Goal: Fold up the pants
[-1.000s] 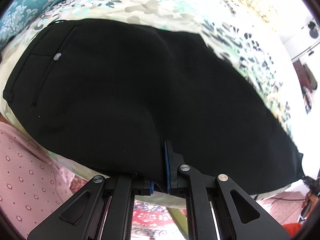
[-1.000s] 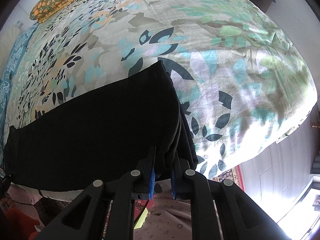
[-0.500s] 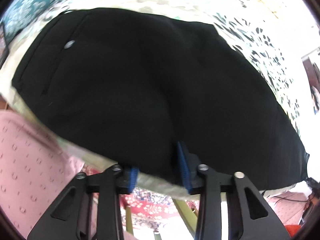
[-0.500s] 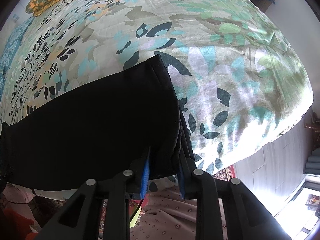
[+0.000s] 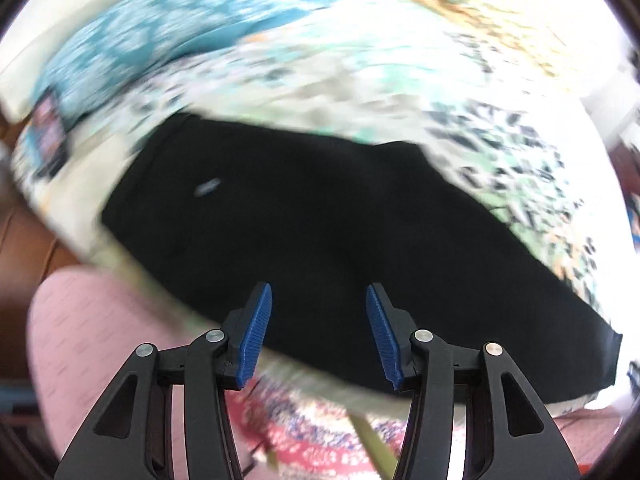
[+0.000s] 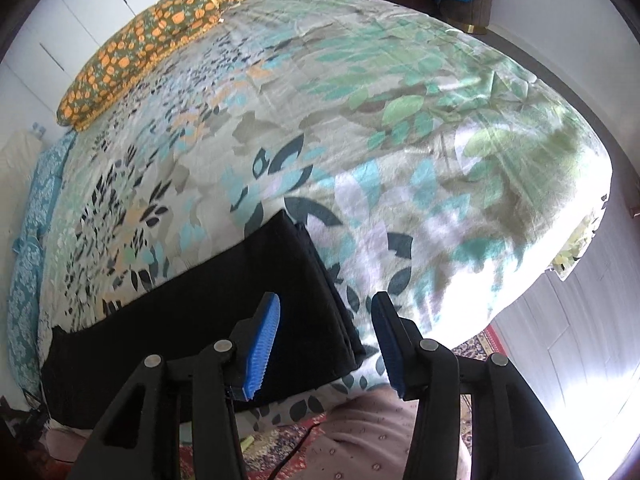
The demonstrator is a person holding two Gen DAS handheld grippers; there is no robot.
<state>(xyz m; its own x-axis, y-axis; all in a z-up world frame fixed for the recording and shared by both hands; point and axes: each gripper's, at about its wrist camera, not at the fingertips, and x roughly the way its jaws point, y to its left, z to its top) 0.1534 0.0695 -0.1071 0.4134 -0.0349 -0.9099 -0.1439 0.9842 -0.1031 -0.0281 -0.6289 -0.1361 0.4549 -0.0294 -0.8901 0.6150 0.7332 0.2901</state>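
Observation:
The black pants [image 5: 340,232] lie flat along the near edge of the bed, legs folded onto each other. The waist end with a small grey tag [image 5: 207,188] is at the left. The leg hems [image 6: 316,280] show in the right wrist view. My left gripper [image 5: 318,320] is open and empty, raised above the pants' near edge. My right gripper [image 6: 326,328] is open and empty, raised above the hem end. The left wrist view is blurred.
The bed has a leaf-print sheet [image 6: 400,140]. An orange-patterned pillow [image 6: 140,44] lies at its far side and a teal patterned cloth [image 5: 160,48] at the head end. A basket [image 6: 464,4] stands beyond the bed. A patterned rug [image 5: 312,432] lies below.
Both grippers were shut on the pants' near edge, then opened, let the cloth go and drew back upward. The pants now lie flat on the bed.

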